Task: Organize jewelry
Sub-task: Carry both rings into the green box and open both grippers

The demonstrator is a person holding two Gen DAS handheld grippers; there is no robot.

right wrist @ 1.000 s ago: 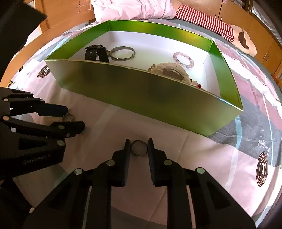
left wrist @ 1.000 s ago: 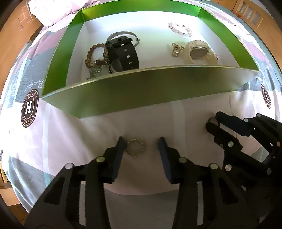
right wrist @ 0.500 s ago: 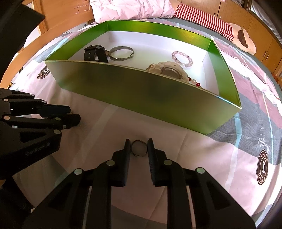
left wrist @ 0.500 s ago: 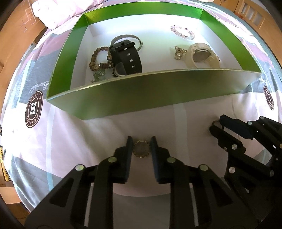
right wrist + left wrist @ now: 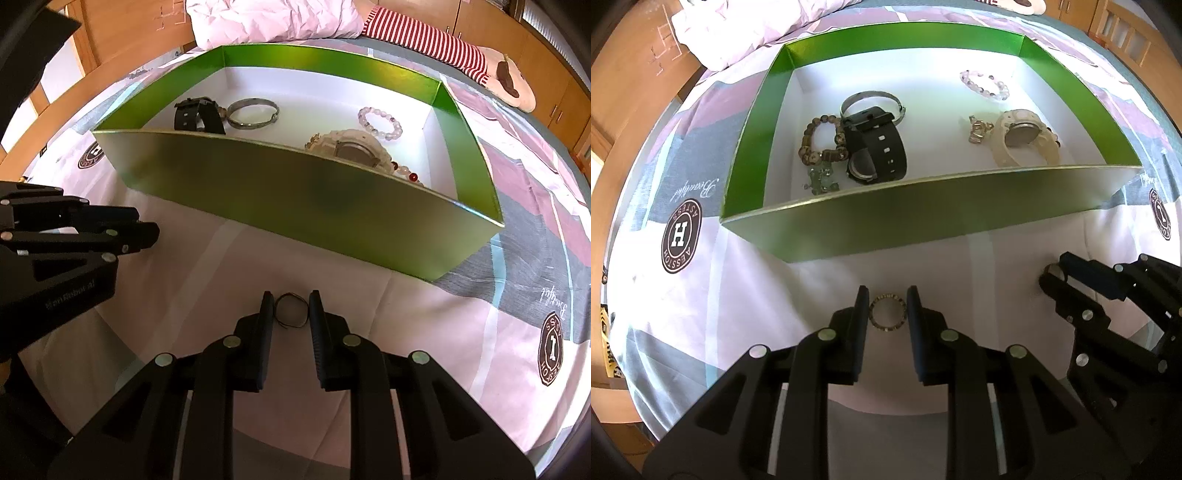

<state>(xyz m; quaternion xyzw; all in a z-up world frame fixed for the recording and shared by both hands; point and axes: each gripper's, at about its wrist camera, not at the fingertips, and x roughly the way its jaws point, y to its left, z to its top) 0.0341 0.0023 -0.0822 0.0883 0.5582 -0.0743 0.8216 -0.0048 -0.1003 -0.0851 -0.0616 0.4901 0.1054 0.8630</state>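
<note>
Both grippers are down on the bedspread [image 5: 746,295] on the near side of the green box [image 5: 923,218], each on its own ring.

Left gripper [image 5: 887,314]: jaws have just been closing and now sit against both sides of the beaded ring [image 5: 887,313], so I'd call that clenched on the ring. The ring looks flat on the cloth, near the box's front wall and not lifted yet.

Right gripper [image 5: 291,314]: jaws narrow around the thin ring [image 5: 291,314], pads at or just off its edges. I read it as gripped, with the ring on the cloth in front of the box.

Why it's like this: both rings lie loose outside the box, so pinching across the width from a steep angle is about the only way to pick up something that flat. My guess is that doing one ring per hand saves a trip into the box.

Already inside the box:
- black watch [image 5: 877,147]
- bangle [image 5: 871,99]
- brown bead bracelet [image 5: 822,142]
- pale bead bracelet [image 5: 984,83]
- white watch [image 5: 1023,138]

Hard to see:
- From the right view, the front wall cuts off the white watch and most of the box floor, and a few red beads [image 5: 410,175] show behind it.
- The small greenish piece by the brown beads and the gold bit beside the white watch are too small to identify.
- From the left view, the thin ring is barely visible at the right gripper's tips.
- The hands holding the tools are out of frame.
</note>
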